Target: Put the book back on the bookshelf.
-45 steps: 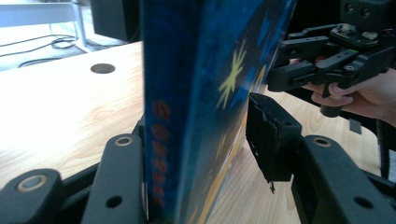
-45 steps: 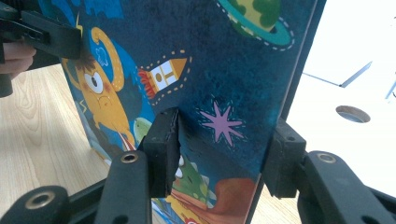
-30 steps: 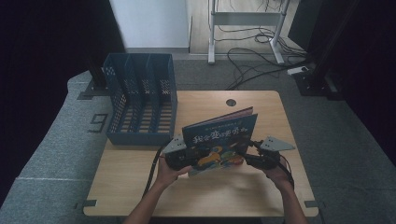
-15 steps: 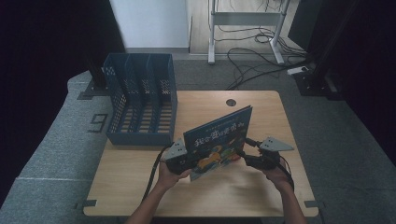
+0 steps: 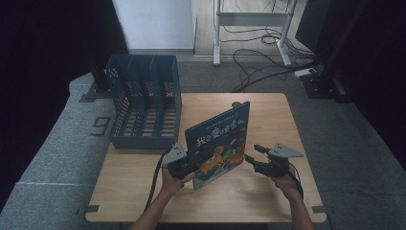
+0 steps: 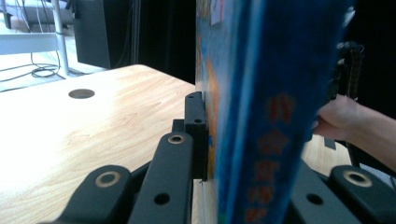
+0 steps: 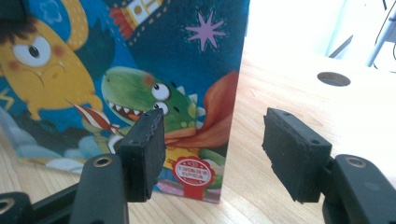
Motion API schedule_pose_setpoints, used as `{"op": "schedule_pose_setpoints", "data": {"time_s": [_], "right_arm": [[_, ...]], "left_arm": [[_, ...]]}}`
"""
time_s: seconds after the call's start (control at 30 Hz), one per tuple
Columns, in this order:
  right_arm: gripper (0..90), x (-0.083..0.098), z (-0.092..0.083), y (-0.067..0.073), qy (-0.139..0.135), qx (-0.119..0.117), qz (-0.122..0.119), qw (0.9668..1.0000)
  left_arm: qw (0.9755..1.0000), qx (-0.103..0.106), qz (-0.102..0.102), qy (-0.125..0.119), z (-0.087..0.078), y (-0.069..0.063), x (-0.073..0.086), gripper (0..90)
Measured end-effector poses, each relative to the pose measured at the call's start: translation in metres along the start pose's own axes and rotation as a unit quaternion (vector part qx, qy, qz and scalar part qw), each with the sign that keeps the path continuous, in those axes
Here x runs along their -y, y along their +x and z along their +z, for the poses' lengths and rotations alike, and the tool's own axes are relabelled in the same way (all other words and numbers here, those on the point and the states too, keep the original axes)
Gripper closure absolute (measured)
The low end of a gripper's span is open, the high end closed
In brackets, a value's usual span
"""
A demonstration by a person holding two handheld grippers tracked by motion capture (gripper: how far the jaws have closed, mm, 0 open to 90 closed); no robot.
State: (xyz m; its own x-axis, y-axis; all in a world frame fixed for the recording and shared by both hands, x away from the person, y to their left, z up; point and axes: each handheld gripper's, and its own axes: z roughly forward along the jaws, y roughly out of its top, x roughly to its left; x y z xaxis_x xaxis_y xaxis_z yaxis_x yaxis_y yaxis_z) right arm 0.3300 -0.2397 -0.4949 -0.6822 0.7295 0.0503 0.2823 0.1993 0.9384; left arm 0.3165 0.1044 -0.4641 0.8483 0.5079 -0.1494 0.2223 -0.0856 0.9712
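Observation:
A picture book (image 5: 218,143) with a blue cover and cartoon monsters stands upright on its lower edge on the wooden table (image 5: 268,201). My left gripper (image 5: 194,165) is shut on the book's lower left part. In the left gripper view the book (image 6: 261,93) fills the space between the jaws, with one pad (image 6: 196,130) flat against the cover. My right gripper (image 5: 251,152) is just right of the book, apart from it. Its jaws have just been opening, and nothing lies between them. In the right gripper view its pads (image 7: 144,154) stand wide in front of the book's cover (image 7: 140,60).
A blue file rack (image 5: 143,108) with several slots stands at the table's back left, close behind the book. A round cable hole (image 5: 236,104) sits near the far edge. Bare wood lies to the right and in front. Cables and a desk frame are on the floor beyond.
The book has tipped up from a low lean to nearly upright. The right gripper has come off the book's right edge and now stands a little clear of it.

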Motion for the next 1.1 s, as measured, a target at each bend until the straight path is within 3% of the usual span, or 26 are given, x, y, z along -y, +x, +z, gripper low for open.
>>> {"op": "schedule_pose_setpoints", "data": {"time_s": [0.2,0.4,0.7,1.1], "right_arm": [[38.2,0.002,-0.002,0.002,0.000,0.001,-0.002,1.0000],[38.9,0.004,-0.005,0.002,-0.006,0.006,0.001,1.0000],[39.3,0.004,-0.008,0.002,-0.010,0.005,0.000,0.9999],[33.9,-0.037,0.002,0.007,-0.049,-0.010,0.011,0.9987]], "left_arm": [[0.9999,-0.003,-0.007,-0.012,-0.003,-0.003,-0.006,82.4],[0.9992,-0.001,-0.028,-0.027,-0.009,-0.001,-0.010,82.3],[0.9991,-0.003,-0.034,-0.025,-0.011,0.001,-0.010,82.4],[0.9995,-0.003,-0.024,-0.018,-0.013,-0.001,-0.009,82.2]]}}
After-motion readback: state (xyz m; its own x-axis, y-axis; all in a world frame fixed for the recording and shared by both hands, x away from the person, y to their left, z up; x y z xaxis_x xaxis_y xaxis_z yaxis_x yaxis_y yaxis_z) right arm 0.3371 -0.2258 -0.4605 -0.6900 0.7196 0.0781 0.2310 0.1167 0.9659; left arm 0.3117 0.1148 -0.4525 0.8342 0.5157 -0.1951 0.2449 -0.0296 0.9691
